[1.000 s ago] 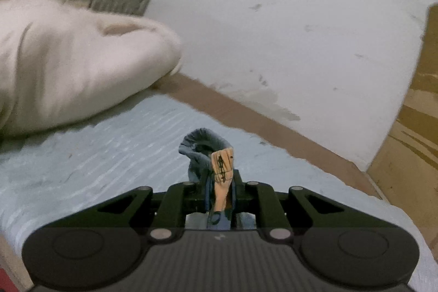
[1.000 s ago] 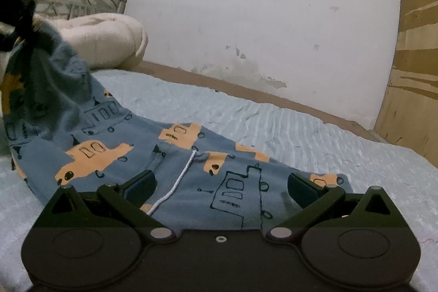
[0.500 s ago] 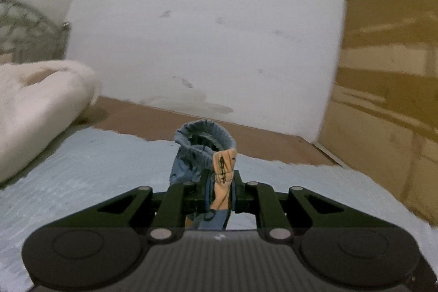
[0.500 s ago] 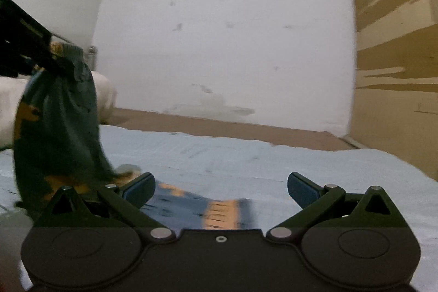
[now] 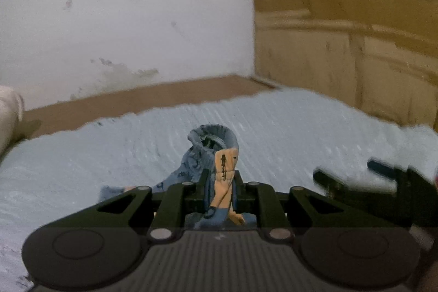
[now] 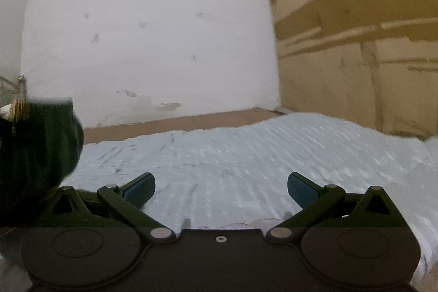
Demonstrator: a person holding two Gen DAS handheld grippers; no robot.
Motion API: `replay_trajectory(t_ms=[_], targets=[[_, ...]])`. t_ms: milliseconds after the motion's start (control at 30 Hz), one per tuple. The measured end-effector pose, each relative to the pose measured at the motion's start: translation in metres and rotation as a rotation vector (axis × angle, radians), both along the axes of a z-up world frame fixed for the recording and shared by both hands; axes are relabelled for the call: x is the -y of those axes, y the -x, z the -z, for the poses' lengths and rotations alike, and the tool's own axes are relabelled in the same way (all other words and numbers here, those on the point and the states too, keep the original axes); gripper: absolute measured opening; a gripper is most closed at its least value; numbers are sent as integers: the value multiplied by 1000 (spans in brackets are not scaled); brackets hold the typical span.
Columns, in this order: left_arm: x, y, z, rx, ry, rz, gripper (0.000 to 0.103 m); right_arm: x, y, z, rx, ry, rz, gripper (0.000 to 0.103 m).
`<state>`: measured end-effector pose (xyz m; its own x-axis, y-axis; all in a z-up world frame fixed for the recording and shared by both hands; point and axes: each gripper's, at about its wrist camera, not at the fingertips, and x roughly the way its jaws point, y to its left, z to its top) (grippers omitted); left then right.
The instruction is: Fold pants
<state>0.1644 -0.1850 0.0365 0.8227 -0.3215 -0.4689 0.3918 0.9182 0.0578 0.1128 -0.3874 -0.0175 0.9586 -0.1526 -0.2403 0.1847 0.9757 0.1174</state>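
My left gripper (image 5: pixel 220 182) is shut on a bunched fold of the blue pants (image 5: pixel 210 152) with orange prints, held above the light blue bedspread (image 5: pixel 109 155). More of the pants trails down to the left below the fingers. My right gripper (image 6: pixel 220 188) is open and empty over the bedspread (image 6: pixel 246 155). It also shows blurred at the right of the left wrist view (image 5: pixel 369 182). In the right wrist view a dark blurred shape (image 6: pixel 35 149) at the left edge is the left gripper side with the hanging pants.
A white wall (image 5: pixel 123 18) and brown bed frame edge (image 5: pixel 137 97) lie ahead. A wooden wardrobe (image 5: pixel 342 32) stands at the right. A cream pillow (image 5: pixel 8 114) shows at the far left edge.
Both grippers swung to the right; the pillow and headboard have slid out of view. The pants left the right wrist view, and the right gripper now appears in the left wrist view.
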Motion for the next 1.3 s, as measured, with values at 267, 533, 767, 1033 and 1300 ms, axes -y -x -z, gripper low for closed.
replay_trajectory(t_ms=[267, 533, 767, 1033, 1300], targets=[[16, -3, 32, -149, -35, 110, 56, 19, -13, 10, -30, -49, 58, 102], [-14, 4, 12, -86, 0, 46, 94, 18, -16, 11, -33, -55, 48, 102], [-71, 6, -17, -48, 1, -166, 102, 10, -15, 11, -11, -70, -9, 102], [-125, 15, 6, -123, -54, -301, 102, -21, -8, 6, 40, -79, -215, 102], [-162, 14, 34, -214, 76, -392, 102, -78, 19, -14, -67, 232, -381, 100]])
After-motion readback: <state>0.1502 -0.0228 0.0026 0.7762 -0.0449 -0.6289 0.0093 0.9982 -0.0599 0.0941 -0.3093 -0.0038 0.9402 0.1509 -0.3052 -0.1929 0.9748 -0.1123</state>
